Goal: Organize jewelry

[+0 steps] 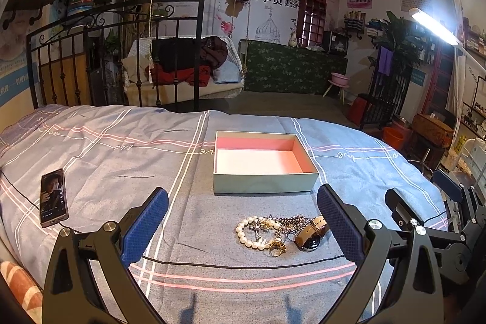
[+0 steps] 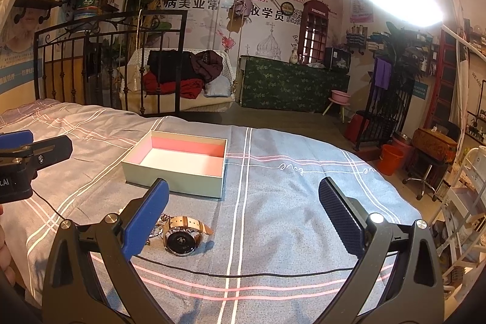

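**Jewelry still piled, box empty — first pick not yet made**

Both my grippers hang low over the bed, level, pointing forward. Left gripper (image 1: 243,228): jaws spread wide, nothing between the pads. Right gripper (image 2: 243,220): the same, wide and empty.

Nearest, just inside my left jaws toward the right finger: the pile. Pearls (image 1: 248,234) on its left edge, a ring (image 1: 278,248) at the near side, a chain (image 1: 288,222) tangled behind, the watch (image 1: 311,234) almost touching the right pad. From the right gripper the watch (image 2: 183,237) lies just beside the left finger, inside the span; the rest of the pile is hidden behind that finger.

A cable (image 1: 243,264) crosses the cover nearer than the pile.

Beyond the left jaw tips, centred: the box (image 1: 264,181), lidless, nothing in it.

Judgement: sorting has not begun. The watch sits clearest of the tangle, a fair first pick. Next move calls for dropping the pads around one piece without dragging the chain along.

Phone (image 1: 54,198) well outside the left finger.
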A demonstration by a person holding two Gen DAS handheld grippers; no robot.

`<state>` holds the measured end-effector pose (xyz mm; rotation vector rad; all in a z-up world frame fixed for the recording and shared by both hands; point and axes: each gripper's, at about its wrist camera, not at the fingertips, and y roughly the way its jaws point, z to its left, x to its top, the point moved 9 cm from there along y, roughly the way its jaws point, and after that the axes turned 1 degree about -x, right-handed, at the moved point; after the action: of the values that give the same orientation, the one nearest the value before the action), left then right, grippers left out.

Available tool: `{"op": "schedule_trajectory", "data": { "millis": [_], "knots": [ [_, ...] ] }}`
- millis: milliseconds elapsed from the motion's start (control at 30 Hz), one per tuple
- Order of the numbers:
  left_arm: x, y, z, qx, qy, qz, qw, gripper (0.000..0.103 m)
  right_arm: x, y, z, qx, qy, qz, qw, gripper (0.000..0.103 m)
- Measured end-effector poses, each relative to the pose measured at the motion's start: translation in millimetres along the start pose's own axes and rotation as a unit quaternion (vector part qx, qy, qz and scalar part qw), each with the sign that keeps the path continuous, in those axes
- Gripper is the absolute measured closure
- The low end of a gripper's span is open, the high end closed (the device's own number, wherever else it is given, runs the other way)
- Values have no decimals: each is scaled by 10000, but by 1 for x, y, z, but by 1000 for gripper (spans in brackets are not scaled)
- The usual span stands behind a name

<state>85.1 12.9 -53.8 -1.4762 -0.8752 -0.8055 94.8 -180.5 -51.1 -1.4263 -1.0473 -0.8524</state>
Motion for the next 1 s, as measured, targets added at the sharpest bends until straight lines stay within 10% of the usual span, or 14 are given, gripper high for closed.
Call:
{"op": "schedule_trajectory", "data": {
  "millis": [567, 833, 1000],
  "knots": [
    [-5, 14, -1, 45, 21, 216, 9998, 6, -2, 15, 0, 42, -28, 324, 9995, 6],
    [-76, 83, 10, -50, 364, 2226, 9742, 7, -39, 64, 13, 793, -92, 1734, 9816, 6],
    [-93, 105, 9, -324, 321, 2620, 9640, 13, -70, 86, 18, 1075, 45, 2222, 9690, 6]
  ]
}}
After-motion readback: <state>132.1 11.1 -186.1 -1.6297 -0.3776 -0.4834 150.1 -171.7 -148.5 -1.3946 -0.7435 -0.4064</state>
